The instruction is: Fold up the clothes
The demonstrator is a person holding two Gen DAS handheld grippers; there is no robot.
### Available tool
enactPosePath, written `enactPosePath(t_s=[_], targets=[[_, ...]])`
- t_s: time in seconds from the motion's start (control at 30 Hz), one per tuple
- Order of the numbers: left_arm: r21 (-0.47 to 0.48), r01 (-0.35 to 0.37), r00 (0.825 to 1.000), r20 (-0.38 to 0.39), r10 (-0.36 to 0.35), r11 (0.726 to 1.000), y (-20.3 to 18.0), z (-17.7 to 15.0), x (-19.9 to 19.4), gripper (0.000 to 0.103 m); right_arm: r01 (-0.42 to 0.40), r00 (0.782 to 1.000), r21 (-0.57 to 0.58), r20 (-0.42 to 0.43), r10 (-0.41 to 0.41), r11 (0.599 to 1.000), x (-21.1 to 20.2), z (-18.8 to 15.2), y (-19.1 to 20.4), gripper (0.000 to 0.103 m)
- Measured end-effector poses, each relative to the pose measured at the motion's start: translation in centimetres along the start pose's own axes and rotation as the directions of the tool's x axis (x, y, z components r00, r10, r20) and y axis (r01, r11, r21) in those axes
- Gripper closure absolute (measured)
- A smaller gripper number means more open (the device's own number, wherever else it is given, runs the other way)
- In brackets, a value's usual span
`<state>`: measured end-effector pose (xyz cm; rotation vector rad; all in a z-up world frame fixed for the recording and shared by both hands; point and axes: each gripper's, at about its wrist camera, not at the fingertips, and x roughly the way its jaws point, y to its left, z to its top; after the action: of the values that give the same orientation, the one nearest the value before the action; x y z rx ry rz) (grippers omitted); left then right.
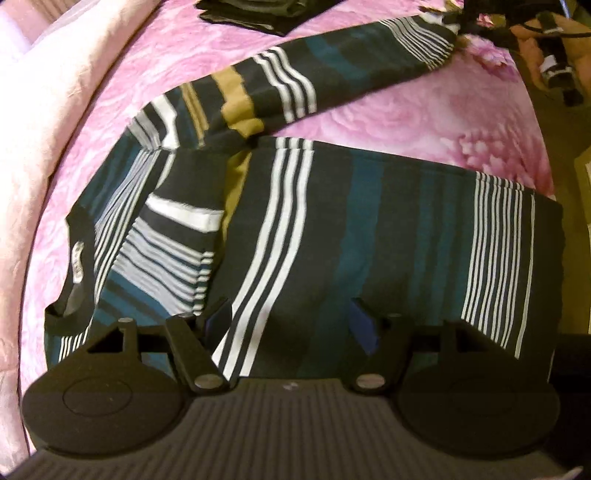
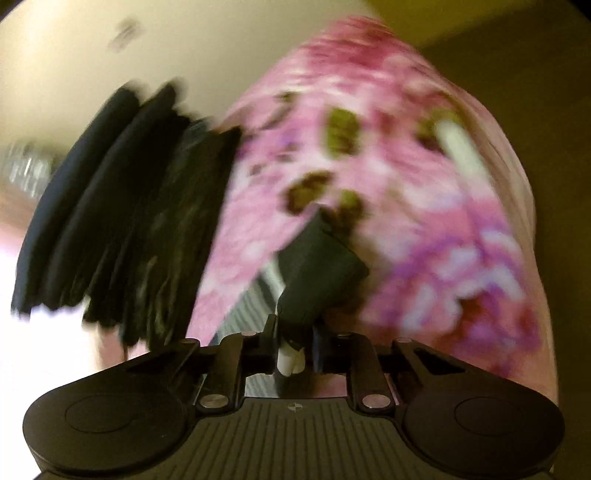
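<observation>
A dark sweater (image 1: 332, 236) with teal, white and tan stripes lies flat on the pink floral bedspread (image 1: 406, 118) in the left wrist view. One sleeve (image 1: 173, 236) is folded over the chest. The other sleeve (image 1: 332, 70) stretches away to the upper right. My left gripper (image 1: 291, 321) hovers open over the sweater's body, its fingers wide apart with nothing pinched. In the blurred right wrist view my right gripper (image 2: 295, 343) is shut on the dark sleeve cuff (image 2: 321, 269), which sticks out past the jaws.
A stack of dark folded clothes (image 1: 258, 14) lies at the bed's far side, blurred in the right wrist view (image 2: 122, 206). A pale pink quilt (image 1: 55, 110) borders the left. The bed's edge and brown floor (image 1: 569, 147) run along the right.
</observation>
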<state>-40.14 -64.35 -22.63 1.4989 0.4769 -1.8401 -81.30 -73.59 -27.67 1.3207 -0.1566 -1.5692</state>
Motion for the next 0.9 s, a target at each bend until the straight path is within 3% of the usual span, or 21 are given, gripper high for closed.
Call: enactPosePath(t_s=[0.07,0.13,0.2,0.27,0.33,0.43,0.5,0.57,0.6,0.63,0.67,0.7,0.73,0.83,0.9], targets=[[-0.032,-0.014,1.000,0.004,0.014,0.999,0.8,-0.8,-0.6,0.037,-0.039,0.999,-0.170,-0.009,0.038,0.985,-0.6,-0.5,4.4,0.089],[-0.071,-0.029,0.999,0.012,0.030,0.997,1.5,-2.1,-1.4,0.037,-0.111,0.994,-0.333,-0.020,0.110,0.936,-1.2,-1.7,9.6,0.089],[-0.113,-0.044,0.999,0.017,0.046,0.993,2.1,-3.7,-2.3,0.037,-0.205,0.977,-0.462,-0.040,0.210,0.863,-1.8,-3.4,15.1,0.089],[-0.157,-0.059,0.998,0.018,0.063,0.986,2.6,-5.7,-3.4,0.037,-0.323,0.939,-0.560,-0.086,0.334,0.763,-3.0,-6.2,20.9,0.089],[-0.209,-0.080,0.996,0.009,0.083,0.975,3.2,-8.3,-4.5,0.037,-0.439,0.880,-0.638,-0.164,0.445,0.633,-4.7,-10.0,26.1,0.089],[-0.287,-0.111,0.994,-0.012,0.112,0.951,4.3,-12.6,-6.1,0.037,-0.598,0.764,-0.688,-0.335,0.551,0.412,-8.0,-17.2,31.7,0.089],[-0.342,-0.131,0.991,-0.035,0.126,0.930,5.1,-16.1,-7.0,0.037,-0.690,0.678,-0.676,-0.477,0.560,0.259,-9.7,-23.5,33.9,0.089],[-0.391,-0.151,0.989,-0.068,0.134,0.908,5.8,-19.9,-7.5,0.037,-0.760,0.606,-0.637,-0.623,0.495,0.129,-10.0,-30.2,34.4,0.089],[-0.408,-0.160,0.987,-0.084,0.137,0.899,6.1,-21.5,-7.8,0.037,-0.775,0.594,-0.627,-0.684,0.423,0.075,-9.6,-34.0,34.2,0.088],[-0.425,-0.170,0.985,-0.100,0.141,0.889,6.3,-23.1,-8.1,0.037,-0.778,0.600,-0.627,-0.717,0.355,0.048,-9.1,-37.0,33.6,0.070],[-0.441,-0.182,0.983,-0.114,0.146,0.879,6.5,-24.8,-8.4,0.037,-0.779,0.606,-0.626,-0.743,0.286,0.025,-8.7,-40.0,32.9,0.041],[-0.459,-0.192,0.980,-0.126,0.151,0.867,6.7,-26.2,-8.7,0.037,-0.787,0.602,-0.617,-0.762,0.238,0.017,-8.3,-42.2,32.0,0.028],[-0.475,-0.199,0.979,-0.135,0.152,0.857,6.8,-27.4,-8.9,0.037,-0.788,0.606,-0.616,-0.768,0.209,0.021,-8.2,-43.7,31.2,0.022],[-0.513,-0.210,0.977,-0.151,0.153,0.832,7.3,-29.8,-9.0,0.037,-0.767,0.641,-0.634,-0.752,0.150,0.101,-6.9,-43.5,29.8,0.022],[-0.511,-0.210,0.977,-0.141,0.160,0.834,7.8,-29.8,-8.5,0.037,-0.748,0.662,-0.646,-0.741,0.110,0.154,-6.1,-43.3,28.9,0.022]])
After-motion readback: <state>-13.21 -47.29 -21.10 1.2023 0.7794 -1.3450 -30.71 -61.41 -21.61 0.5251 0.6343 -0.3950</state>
